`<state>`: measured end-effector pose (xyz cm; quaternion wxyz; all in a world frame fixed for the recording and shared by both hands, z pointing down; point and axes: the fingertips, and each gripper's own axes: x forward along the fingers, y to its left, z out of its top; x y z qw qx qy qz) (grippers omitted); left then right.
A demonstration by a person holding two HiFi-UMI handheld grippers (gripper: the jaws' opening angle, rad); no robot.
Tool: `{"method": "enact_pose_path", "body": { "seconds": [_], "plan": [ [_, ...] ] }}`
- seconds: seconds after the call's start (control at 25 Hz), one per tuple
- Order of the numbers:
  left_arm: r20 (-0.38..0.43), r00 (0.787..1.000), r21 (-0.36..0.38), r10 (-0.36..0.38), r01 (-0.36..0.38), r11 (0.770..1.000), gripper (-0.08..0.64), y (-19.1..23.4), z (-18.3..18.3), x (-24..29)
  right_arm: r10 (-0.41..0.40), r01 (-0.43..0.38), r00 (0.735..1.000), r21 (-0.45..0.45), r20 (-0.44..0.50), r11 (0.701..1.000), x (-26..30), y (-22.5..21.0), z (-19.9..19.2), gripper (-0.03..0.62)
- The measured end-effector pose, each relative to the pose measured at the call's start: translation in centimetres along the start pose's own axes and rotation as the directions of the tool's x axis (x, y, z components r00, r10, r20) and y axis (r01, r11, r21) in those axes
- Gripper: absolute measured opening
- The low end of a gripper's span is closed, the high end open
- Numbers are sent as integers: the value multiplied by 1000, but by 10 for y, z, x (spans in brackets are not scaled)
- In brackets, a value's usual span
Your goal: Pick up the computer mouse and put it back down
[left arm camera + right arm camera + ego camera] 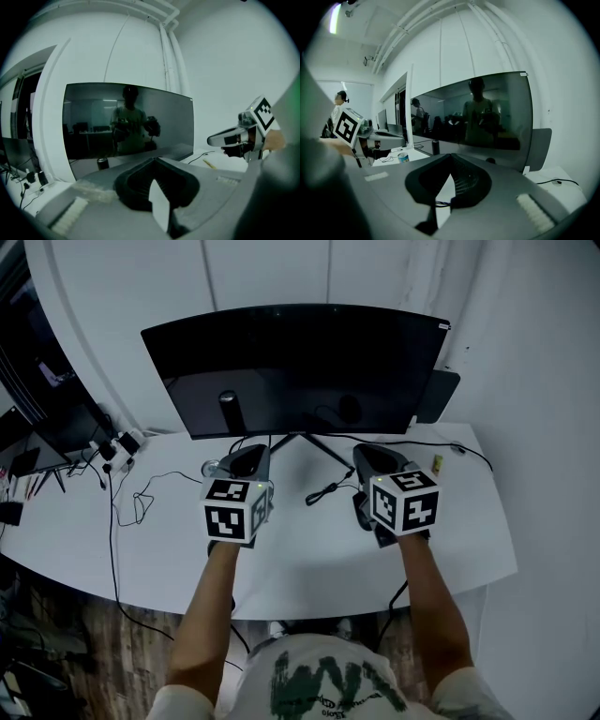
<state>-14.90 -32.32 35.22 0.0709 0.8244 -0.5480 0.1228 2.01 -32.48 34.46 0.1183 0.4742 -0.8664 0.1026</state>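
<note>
left gripper [154, 162]: fingers together | right gripper [451, 157]: fingers together | both over desk [309, 563]

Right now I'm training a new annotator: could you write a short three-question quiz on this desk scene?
1. True or false: the monitor screen is lit.
2. What lies on the desk in front of the monitor? A) a black cable B) a keyboard C) a notebook
3. What does the right gripper hold?
Key: 1 false, the screen is dark; 2 A; 3 nothing, its jaws are shut together.
</note>
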Motion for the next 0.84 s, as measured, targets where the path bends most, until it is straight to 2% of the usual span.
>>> {"method": "enact_pose_path", "body": {
  "seconds": [0.84],
  "plan": [
    [-14, 1000, 10, -1, 1, 1000, 2, -2, -3, 0, 2, -2, 1000, 2, 5, 1000, 1, -2, -1, 0]
  ]
}}
